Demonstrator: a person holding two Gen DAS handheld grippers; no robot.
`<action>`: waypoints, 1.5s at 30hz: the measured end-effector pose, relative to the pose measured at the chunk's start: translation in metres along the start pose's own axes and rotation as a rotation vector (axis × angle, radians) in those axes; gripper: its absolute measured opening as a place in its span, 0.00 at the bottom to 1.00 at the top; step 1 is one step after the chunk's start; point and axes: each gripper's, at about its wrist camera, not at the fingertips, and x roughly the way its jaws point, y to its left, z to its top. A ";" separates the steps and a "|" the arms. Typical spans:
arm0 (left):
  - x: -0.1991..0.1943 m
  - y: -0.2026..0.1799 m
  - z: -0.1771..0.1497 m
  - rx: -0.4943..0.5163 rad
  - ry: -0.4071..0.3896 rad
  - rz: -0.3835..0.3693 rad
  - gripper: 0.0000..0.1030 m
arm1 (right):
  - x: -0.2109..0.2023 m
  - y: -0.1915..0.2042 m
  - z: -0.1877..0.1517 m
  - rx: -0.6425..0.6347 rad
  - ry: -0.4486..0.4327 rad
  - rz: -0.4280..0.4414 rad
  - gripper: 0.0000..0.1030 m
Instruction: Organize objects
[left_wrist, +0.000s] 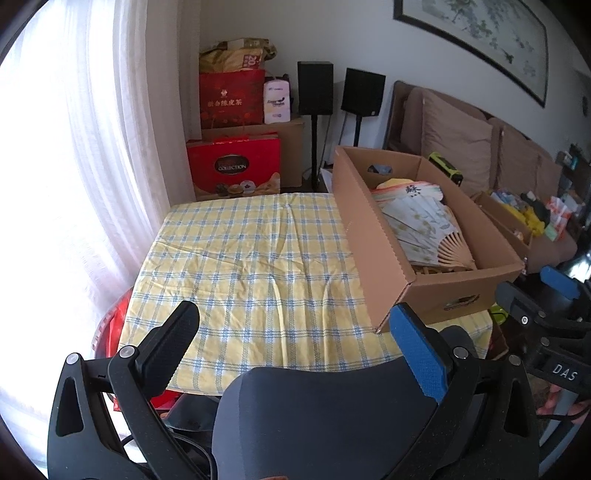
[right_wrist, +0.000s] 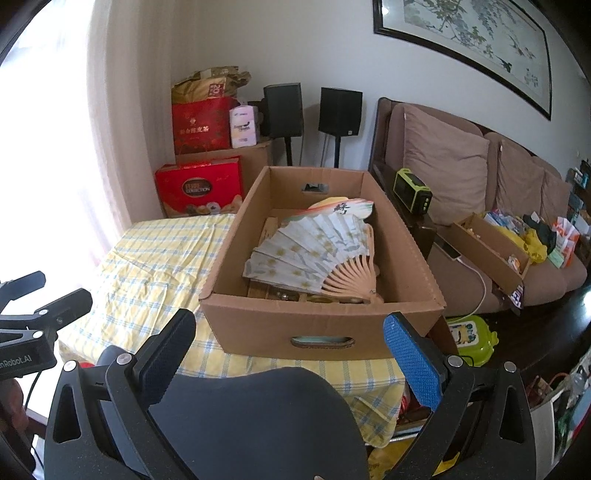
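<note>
One open brown cardboard box (right_wrist: 321, 325) stands at the right edge of a table covered by a yellow-and-blue checked cloth (left_wrist: 258, 266); inside lies one spread paper folding fan with wooden ribs (right_wrist: 314, 254). Left gripper (left_wrist: 299, 354) and right gripper (right_wrist: 291, 354) hover over the near edge, each with jaws apart and empty. Behind: one brown sofa (right_wrist: 498, 192), two black speakers (right_wrist: 283, 110), two red gift boxes (left_wrist: 233, 166), one framed painting (right_wrist: 465, 40).
</note>
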 end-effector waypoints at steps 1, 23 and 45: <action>0.000 0.000 0.000 -0.001 -0.001 0.003 1.00 | 0.000 0.000 0.000 0.000 0.000 0.001 1.00; 0.000 0.007 0.000 -0.021 0.001 0.022 1.00 | 0.000 0.006 0.001 0.000 0.003 -0.005 1.00; 0.000 0.010 0.000 -0.014 -0.001 0.025 1.00 | 0.000 0.009 0.002 -0.001 0.006 -0.002 1.00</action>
